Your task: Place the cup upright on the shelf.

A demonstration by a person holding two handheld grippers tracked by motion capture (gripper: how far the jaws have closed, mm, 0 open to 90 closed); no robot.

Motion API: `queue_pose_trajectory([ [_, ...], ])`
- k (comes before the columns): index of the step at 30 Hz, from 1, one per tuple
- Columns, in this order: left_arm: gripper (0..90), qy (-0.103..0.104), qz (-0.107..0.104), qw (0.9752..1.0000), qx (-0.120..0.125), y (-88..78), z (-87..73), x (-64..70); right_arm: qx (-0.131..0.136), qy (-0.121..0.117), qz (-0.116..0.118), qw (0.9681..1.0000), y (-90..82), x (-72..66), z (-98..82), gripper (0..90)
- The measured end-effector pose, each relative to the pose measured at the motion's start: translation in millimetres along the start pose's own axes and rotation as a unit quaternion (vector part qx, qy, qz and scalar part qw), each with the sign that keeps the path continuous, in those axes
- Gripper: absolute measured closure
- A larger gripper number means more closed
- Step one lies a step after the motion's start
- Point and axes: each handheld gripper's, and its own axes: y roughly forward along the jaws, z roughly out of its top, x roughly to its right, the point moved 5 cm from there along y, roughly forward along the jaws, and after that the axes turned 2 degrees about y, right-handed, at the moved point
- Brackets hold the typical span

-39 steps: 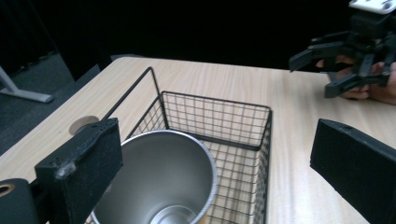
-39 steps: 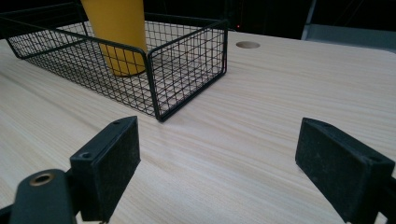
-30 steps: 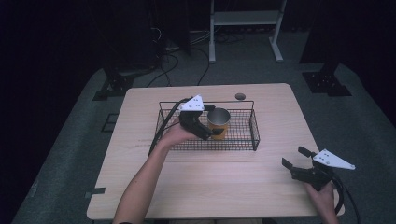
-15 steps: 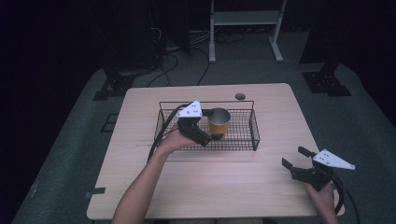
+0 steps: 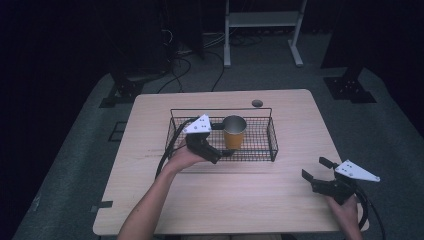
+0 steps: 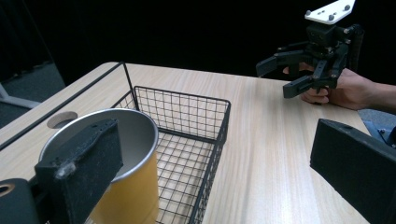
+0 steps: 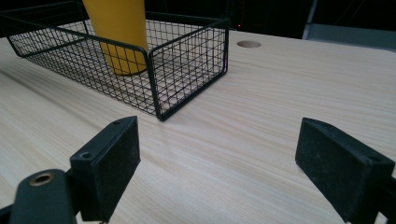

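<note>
Left gripper [image 5: 218, 141]: my jaws wide, beside the cup [image 5: 234, 132], not gripping.
Cup: upright in basket [image 5: 272, 142].
Right gripper [image 5: 316, 170]: my jaws wide, empty.

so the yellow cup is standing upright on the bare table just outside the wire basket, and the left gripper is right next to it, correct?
Not quite. The yellow cup stands upright inside the wire basket, not on the bare table outside it. The high view shows the basket's walls all around the cup, and the right gripper view shows it behind the mesh. The left gripper is indeed right next to it.
</note>
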Motion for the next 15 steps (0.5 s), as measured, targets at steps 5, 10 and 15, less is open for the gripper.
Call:
queue_pose_trajectory([
  [5, 1.5, -0.001, 0.002, 1.0, 0.007, -4.0, -3.4, 6.5, -0.001, -0.001, 0.001, 1.0, 0.1, -0.3, -0.1, 12.9],
  [10, 1.5, -0.005, 0.005, 0.9999, 0.012, -7.9, -6.8, 10.4, -0.001, -0.001, 0.001, 1.0, 0.1, -0.4, -0.2, 12.9],
  [15, 1.5, -0.011, 0.009, 0.9997, 0.018, -13.3, -12.0, 13.9, -0.001, -0.001, 0.0, 1.0, 0.2, -0.3, -0.2, 12.9],
])
